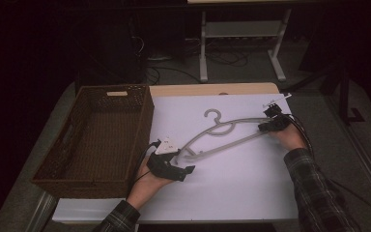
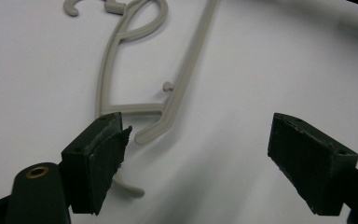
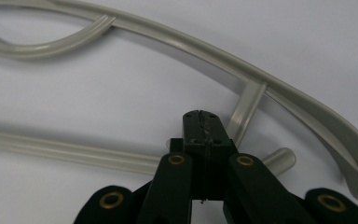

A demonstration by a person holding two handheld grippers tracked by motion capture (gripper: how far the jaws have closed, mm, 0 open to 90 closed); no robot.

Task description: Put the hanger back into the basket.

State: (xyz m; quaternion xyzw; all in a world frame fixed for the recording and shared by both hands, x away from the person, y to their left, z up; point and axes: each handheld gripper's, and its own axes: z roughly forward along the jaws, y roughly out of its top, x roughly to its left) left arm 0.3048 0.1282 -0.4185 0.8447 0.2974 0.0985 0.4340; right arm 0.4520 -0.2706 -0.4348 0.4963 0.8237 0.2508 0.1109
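Hanger (image 1: 222,135): one only, grey plastic, flat on the white tabletop (image 1: 232,188) at the centre of the high view, slanting from lower left to upper right. Counted left to right in that view: one brown wicker basket (image 1: 140,121) at the left edge of the table, one left gripper (image 1: 183,162) at lower centre-left, the one hanger, one right gripper (image 1: 265,123) at upper right; two hands, two plaid sleeves, entering from the bottom edge. Hanger thin and pale, with an open hook (image 1: 213,115) curling at its top centre, a looped neck below the hook, two sloping shoulders and a straight lower bar; a small peg (image 2: 168,86) standing off the bar near the left end, seen in the centre of the left gripper view. Left end of the hanger (image 2: 142,135) lying just beside the left-hand pad of the left gripper (image 2: 200,163), lower left of that view, with one curled tip (image 2: 130,189) poking out under that pad; jaws spread wide, nothing between them, white table showing in the gap. In the right gripper view, right gripper (image 3: 201,126) at bottom centre with its pads pressed flat together, no gap visible; closed over the hanger's lower bar (image 3: 65,151) where the short cross strut (image 3: 247,105) meets it, though the bar itself hidden at the pinch. Curved shoulder (image 3: 307,107) sweeping from upper left to the right edge of that view.
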